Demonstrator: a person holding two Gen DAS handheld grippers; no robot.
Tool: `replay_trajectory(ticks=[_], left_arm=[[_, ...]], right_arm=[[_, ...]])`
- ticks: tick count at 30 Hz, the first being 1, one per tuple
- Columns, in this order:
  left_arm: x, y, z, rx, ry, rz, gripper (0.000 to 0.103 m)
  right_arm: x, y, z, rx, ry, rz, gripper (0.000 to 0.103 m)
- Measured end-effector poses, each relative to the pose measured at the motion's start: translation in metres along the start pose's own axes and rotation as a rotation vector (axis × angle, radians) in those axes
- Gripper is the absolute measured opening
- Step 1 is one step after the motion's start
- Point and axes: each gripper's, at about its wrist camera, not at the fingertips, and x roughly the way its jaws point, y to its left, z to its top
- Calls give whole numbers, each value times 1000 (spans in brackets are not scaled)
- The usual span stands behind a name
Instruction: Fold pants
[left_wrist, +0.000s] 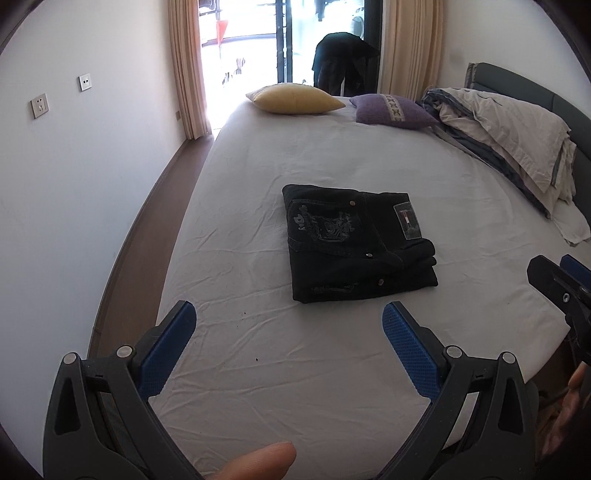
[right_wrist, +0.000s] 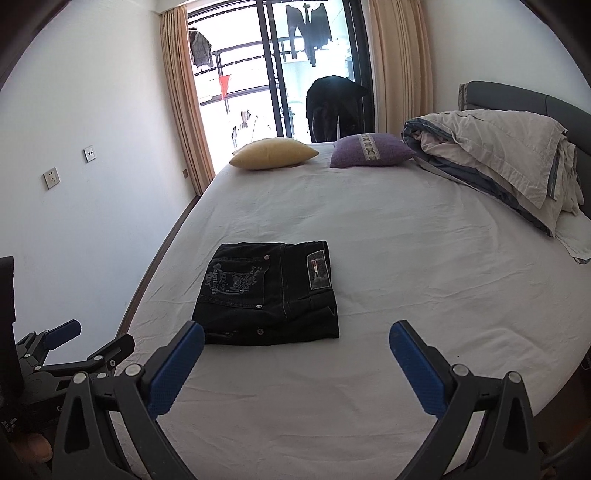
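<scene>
Pants of black denim (left_wrist: 354, 243), folded into a compact square, lie mid-bed on the white sheet (left_wrist: 332, 369); left claw (left_wrist: 288, 321) and right claw (right_wrist: 295, 341) gape wide, empty; lift clear without snagging the stack.

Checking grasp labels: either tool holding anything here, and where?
Nothing held. Left tool and right tool are both open and empty; folded pants lie free on the bed.
</scene>
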Motion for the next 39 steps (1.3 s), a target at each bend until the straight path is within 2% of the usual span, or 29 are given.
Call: replay_trajectory(ticks=[39], left_arm=[[16, 4, -2, -7, 37, -1, 103]], right_arm=[[18, 9, -5, -25, 52, 13, 103]])
